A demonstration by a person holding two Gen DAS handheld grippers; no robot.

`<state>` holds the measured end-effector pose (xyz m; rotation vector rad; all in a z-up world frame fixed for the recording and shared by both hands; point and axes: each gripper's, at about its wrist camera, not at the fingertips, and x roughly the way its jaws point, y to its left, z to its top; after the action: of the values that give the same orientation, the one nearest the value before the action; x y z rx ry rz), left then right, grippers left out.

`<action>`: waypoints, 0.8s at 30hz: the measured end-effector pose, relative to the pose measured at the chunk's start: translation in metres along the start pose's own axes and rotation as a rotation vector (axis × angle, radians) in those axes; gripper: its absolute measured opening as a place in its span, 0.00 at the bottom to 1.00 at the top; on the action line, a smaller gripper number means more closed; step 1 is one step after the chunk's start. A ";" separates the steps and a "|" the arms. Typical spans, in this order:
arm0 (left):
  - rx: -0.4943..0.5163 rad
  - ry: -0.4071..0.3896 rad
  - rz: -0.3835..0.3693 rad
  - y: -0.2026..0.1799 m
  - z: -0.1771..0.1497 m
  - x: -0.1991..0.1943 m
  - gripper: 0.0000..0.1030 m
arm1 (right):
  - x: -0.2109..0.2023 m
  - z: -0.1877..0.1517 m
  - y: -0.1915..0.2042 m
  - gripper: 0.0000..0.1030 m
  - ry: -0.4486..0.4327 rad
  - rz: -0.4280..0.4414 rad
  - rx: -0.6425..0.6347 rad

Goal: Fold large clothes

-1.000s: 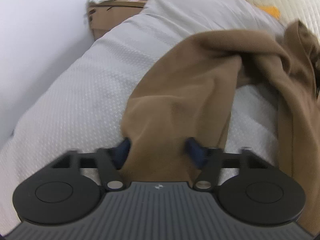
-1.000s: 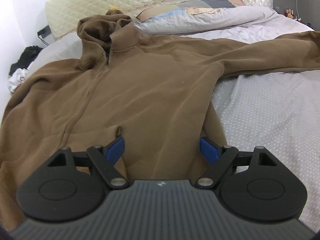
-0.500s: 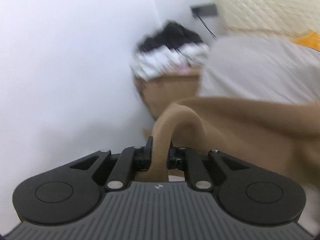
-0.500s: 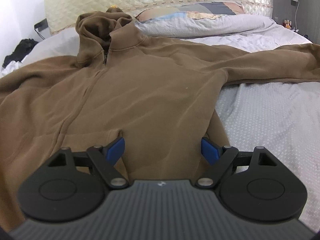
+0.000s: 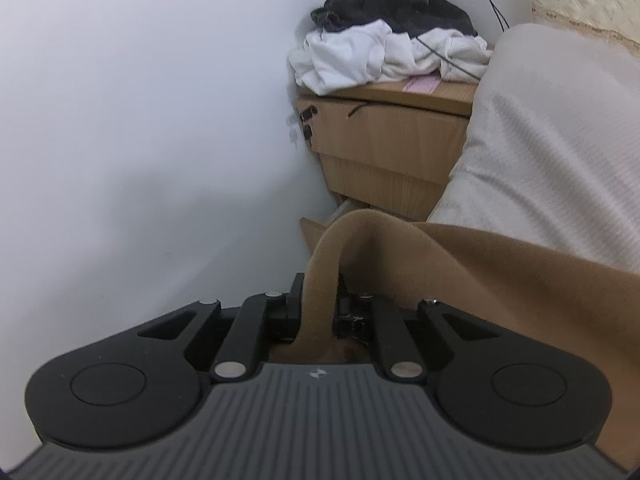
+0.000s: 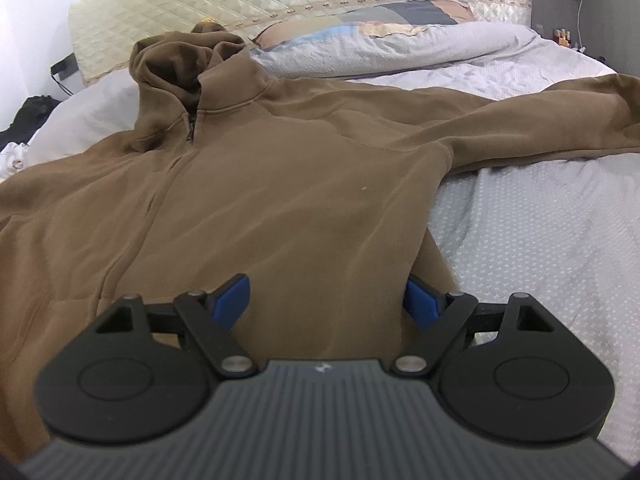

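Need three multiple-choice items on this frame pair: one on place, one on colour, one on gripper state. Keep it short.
1. Where does the pile of black and white clothes lie?
A. on the wooden bedside cabinet
B. on the pillow
C. on the floor

2. What colour is the hooded sweatshirt spread on the grey bed cover?
A. navy
B. brown
C. red

3. How do the left gripper fingers stand?
A. wide open, nothing between
B. out of view
C. closed on a fold of the sweatshirt

Key: 1 A, the pile sits on the cabinet top beside the bed. 2 B, the fabric is brown throughout. 3 C, brown cloth is pinched between the fingers; the right gripper stands open over the hem.
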<state>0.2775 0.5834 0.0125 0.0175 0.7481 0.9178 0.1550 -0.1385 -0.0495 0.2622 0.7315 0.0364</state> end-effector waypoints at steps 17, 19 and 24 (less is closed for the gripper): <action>-0.123 0.059 -0.198 0.034 -0.031 -0.112 0.56 | -0.009 0.004 -0.006 0.83 -0.021 0.065 0.045; -0.136 0.063 -0.241 0.038 -0.042 -0.136 0.56 | -0.016 0.004 -0.009 0.83 -0.028 0.084 0.062; -0.139 0.069 -0.362 0.039 -0.085 -0.208 0.56 | -0.039 0.002 -0.014 0.83 -0.062 0.134 0.087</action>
<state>0.1210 0.4332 0.0814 -0.2659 0.7204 0.6246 0.1264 -0.1574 -0.0259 0.3932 0.6538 0.1231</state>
